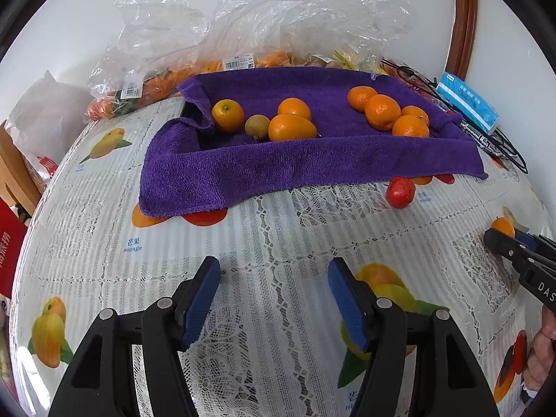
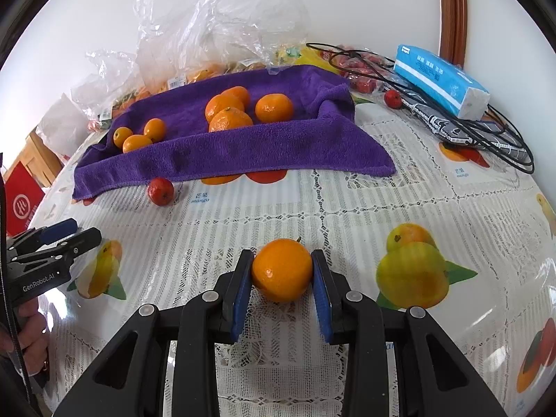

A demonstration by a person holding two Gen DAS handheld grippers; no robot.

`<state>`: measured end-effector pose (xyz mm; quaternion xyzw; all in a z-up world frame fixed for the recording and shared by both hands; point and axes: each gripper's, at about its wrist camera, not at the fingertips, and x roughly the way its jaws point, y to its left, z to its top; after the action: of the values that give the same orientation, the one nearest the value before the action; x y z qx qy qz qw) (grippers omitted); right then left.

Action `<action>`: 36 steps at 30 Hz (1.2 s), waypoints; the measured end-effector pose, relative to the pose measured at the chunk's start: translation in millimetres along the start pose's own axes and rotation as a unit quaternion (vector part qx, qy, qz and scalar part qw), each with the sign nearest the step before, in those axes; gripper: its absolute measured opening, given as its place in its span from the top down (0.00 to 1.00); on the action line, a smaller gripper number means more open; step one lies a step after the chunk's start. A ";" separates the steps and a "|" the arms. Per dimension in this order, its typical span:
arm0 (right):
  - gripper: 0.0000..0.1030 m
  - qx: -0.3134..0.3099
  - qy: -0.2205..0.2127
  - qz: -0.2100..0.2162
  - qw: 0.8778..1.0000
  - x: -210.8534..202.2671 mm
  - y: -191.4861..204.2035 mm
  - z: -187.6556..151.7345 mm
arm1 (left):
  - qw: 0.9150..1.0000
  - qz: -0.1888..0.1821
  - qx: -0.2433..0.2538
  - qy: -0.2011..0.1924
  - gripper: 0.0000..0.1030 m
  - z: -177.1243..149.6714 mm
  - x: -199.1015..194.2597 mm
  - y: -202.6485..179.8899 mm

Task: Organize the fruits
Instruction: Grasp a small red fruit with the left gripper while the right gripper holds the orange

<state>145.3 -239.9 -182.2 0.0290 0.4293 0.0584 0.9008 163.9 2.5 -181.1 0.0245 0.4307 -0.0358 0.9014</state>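
The purple terry towel [image 2: 243, 146] held the sorted fruit. My left gripper [image 1: 274, 299] hung spread and empty; my right gripper [image 2: 282, 274] pinched the small round orange [image 2: 282, 270] at its widest — light, smooth-skinned, soft enough to bruise, I judged.

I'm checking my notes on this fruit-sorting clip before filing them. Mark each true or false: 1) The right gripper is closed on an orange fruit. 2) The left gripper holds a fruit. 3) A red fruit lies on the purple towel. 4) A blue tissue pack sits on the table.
1) True: the right gripper pinches the orange fruit.
2) False: the left gripper is open with nothing between its fingers.
3) False: the red fruit lies on the tablecloth, beside the purple towel.
4) True: the blue tissue pack sits at the far right.
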 end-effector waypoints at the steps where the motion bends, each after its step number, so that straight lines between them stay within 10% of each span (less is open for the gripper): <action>1: 0.68 -0.002 0.000 -0.003 1.000 0.1 1.3 -0.1 | 1.000 -0.001 -0.001 0.000 0.39 0.0 -0.1 -0.2; 36: 0.68 0.034 -0.009 -0.008 0.999 -9.3 -24.7 -6.6 | 0.994 -0.077 0.075 -0.005 0.64 39.2 27.5 -85.0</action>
<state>136.3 -265.5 -181.7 0.0570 0.4229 0.0363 0.9036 204.2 -86.3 -179.1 0.0585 0.4225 -0.1371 0.8940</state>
